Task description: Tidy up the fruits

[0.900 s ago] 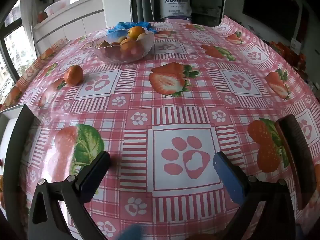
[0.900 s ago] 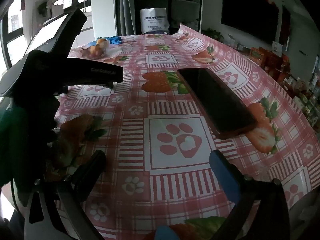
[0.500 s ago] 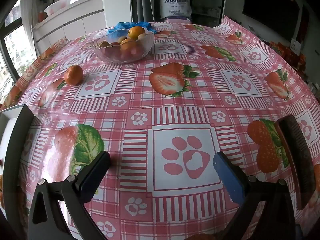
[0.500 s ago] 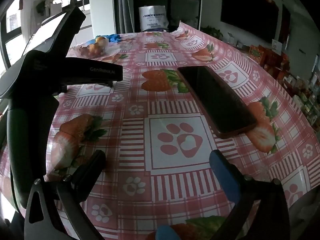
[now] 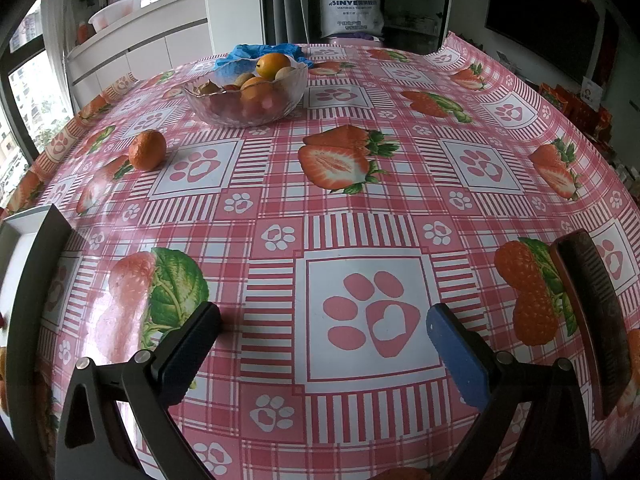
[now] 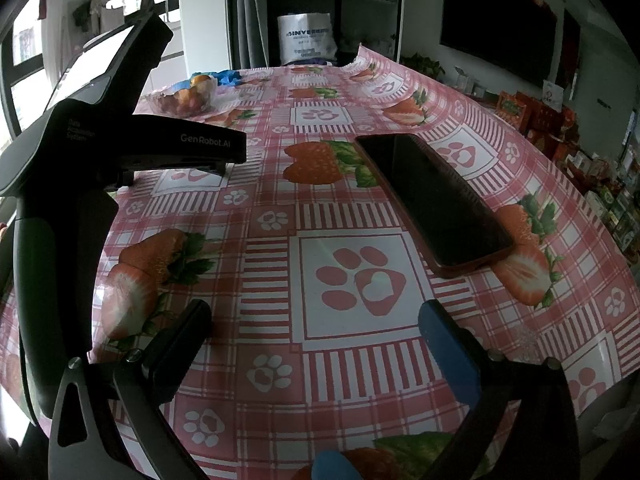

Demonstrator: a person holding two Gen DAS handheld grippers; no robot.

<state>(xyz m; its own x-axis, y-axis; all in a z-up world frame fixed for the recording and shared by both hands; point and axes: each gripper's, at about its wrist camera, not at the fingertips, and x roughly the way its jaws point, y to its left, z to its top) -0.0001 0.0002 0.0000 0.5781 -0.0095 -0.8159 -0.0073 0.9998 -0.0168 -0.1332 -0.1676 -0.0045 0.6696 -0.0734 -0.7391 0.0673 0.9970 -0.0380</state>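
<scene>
The loose orange [image 5: 147, 155] lies on the tablecloth [image 5: 400, 216], at the far left side in the left wrist view, well apart from both grippers. Near it, further back, stands the glass bowl [image 5: 245, 98] w/ several fruits already inside, some orange and some paler. So I judge the orange must go into this bowl.

Handling: the orange is probably light, round and firm, w/ a slightly rough peel, so not very slippery, but it can roll if one finger pushes it first. Best is to take it across its widest part, pads on two opposite sides, and squeeze only gently. The bowl looks fragile and it is quite full, so the fruit should be lowered in, not dropped.

The left gripper [image 5: 322, 330] is released, jaws spread wide w/ nothing between them, only a paw print of the cloth below. The right gripper [image 6: 314, 320] is the same: wide apart and empty, over another paw print.

Around: a dark phone [image 6: 434, 204] lies flat just ahead and right of the right gripper. Behind the bowl is something blue and crumpled [image 5: 248, 54]; I cannot tell what it is. At the left edge of the left view is a white tray or box [image 5: 18, 232], partly cut off. Btw the path from the left gripper to the orange seems free; nothing stands between.
</scene>
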